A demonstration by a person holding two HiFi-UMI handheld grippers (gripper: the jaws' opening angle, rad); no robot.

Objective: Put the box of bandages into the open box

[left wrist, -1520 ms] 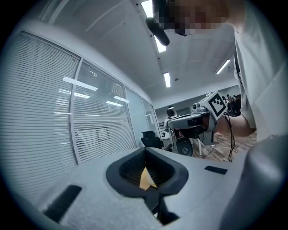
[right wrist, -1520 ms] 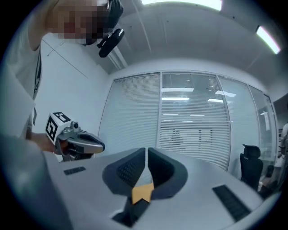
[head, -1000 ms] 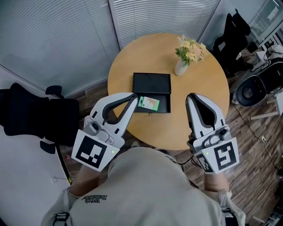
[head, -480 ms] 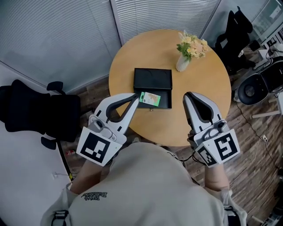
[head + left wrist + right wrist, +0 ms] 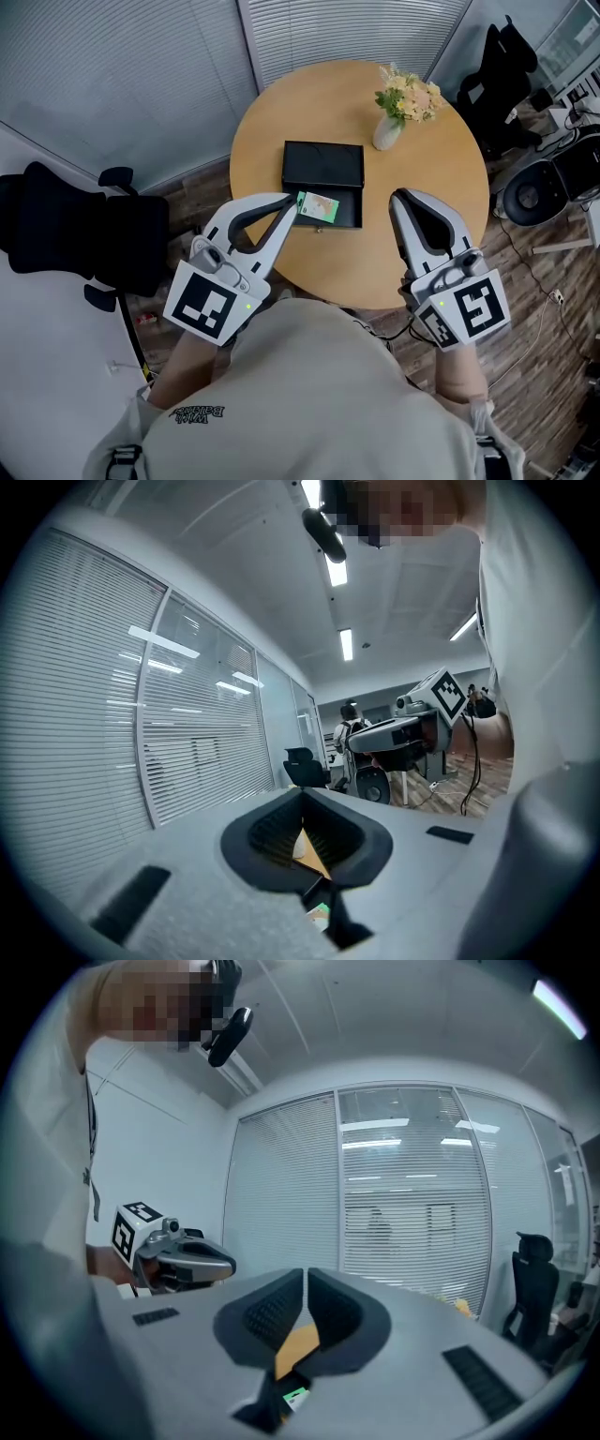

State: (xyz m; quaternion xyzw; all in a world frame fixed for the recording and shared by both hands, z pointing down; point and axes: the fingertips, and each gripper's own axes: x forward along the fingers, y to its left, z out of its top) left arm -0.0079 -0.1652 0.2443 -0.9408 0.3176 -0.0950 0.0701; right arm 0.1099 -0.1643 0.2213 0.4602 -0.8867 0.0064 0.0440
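— Black open box (image 5: 323, 165) in the middle of the round wooden counter (image 5: 281, 117): what does it hold?

— One thing, the box of bandages (image 5: 319, 207), green and white. It lies flat in the nearer half, at that half's left end. The farther half is plain black inside.

— Any other container?

— A white vase (image 5: 383, 142) stands behind the open box to the right, apart from it, with pale yellow flowers (image 5: 408, 97) in it.

— And the jaws?

— On the left gripper (image 5: 289, 201) they are pressed together with nothing pinched. In the head view its tip sits just beside the left corner of the box of bandages; whether it touches I cannot tell. On the right gripper (image 5: 397, 197) they are together too, only a hairline slit between them, and empty. Its tip is over the counter, to the right of the open box and apart from it.

— Do the gripper views show the bandages?

— Each shows a green-and-white scrap below its closed jaws, no more.
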